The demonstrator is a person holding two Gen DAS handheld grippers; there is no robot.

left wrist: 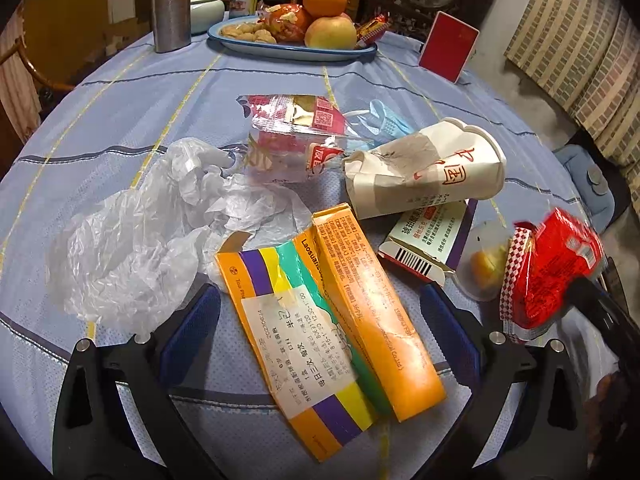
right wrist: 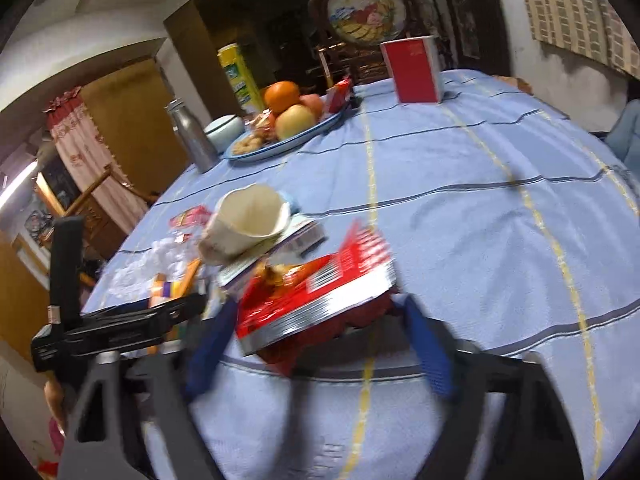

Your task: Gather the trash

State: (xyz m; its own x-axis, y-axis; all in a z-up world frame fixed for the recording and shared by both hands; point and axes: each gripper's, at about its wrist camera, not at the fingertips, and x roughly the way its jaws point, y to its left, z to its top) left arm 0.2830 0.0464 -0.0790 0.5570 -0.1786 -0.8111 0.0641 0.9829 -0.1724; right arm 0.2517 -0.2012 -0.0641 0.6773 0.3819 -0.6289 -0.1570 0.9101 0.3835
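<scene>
- Trash lies scattered on a round table under a pale blue striped tablecloth (left wrist: pixel 132 96).
- Right gripper (right wrist: pixel 316 344) has a red snack wrapper (right wrist: pixel 316 296) between its blue pads; the view is motion-blurred, so whether the pads actually press on it is hard to tell. In the left wrist view the same wrapper (left wrist: pixel 554 268) sits at the right edge with a dark finger over its lower corner.
- Left gripper (left wrist: pixel 320 344) stands open, its blue pads on either side of a flattened orange medicine box (left wrist: pixel 332 320) with purple, yellow and green stripes and a white pharmacy label; the pads are apart from the box.
- Just left of the box lies a crumpled clear plastic glove (left wrist: pixel 140 232).
- Beyond the box a crushed white paper cup (left wrist: pixel 428 168) lies on its side, resting on a small white carton (left wrist: pixel 428 240) with a barcode, mostly hidden beneath it.
- A clear wrapper with red print (left wrist: pixel 296 136) lies behind the cup; a pale blue face mask (left wrist: pixel 380 120) is partly covered by both.
- A small clear packet holding something yellow (left wrist: pixel 484 260) is near the red wrapper; its contents are unclear.
- At the far edge: a blue-rimmed oval plate (left wrist: pixel 288 50) with an orange, apples and biscuits, a metal bottle (left wrist: pixel 170 4), a pale lidded jar (left wrist: pixel 206 6), and a red box (left wrist: pixel 448 46).
- Room is dim; a round framed picture (right wrist: pixel 366 8) stands behind the table, and a patterned curtain (left wrist: pixel 580 40) hangs at the right.
</scene>
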